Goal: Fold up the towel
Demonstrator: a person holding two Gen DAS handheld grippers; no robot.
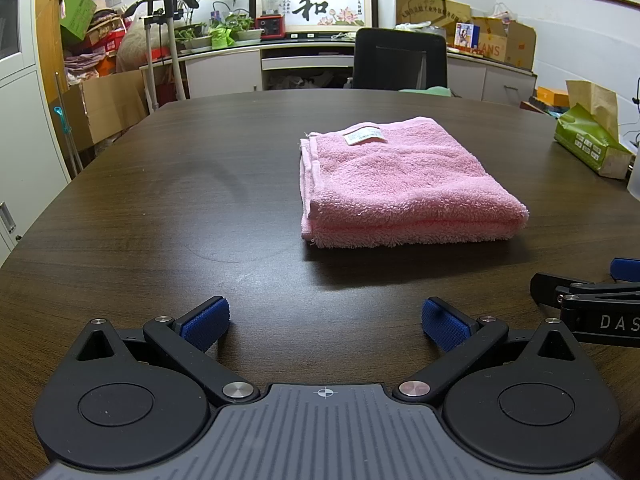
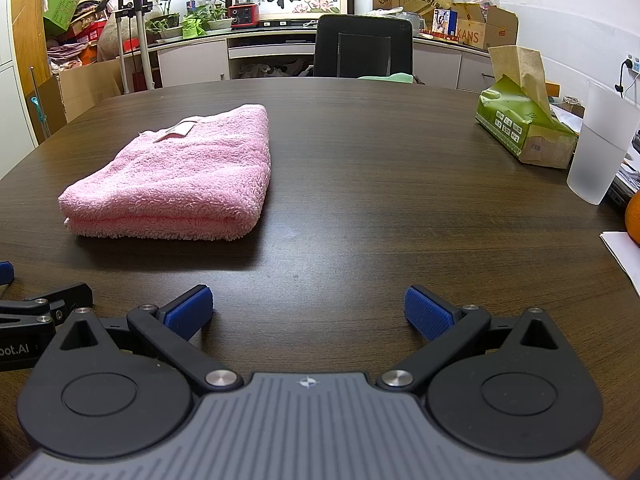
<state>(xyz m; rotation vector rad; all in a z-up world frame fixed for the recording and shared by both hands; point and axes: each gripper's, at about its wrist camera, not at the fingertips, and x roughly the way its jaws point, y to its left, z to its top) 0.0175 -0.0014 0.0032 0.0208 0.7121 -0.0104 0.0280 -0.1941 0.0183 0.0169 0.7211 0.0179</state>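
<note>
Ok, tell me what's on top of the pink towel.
Only a small white label lies on the folded pink towel, near its far edge. What lies between the folded layers is hidden.

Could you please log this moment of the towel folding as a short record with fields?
towel: pink towel, folded into a thick rectangle, white label on top at the far edge
surface: dark wooden table
left gripper: open, empty, short of the towel
right gripper: open, empty, to the towel's right
nearby: green tissue box, frosted plastic cup, orange at the right table edge
background: black office chair
fold status: looks done
</note>
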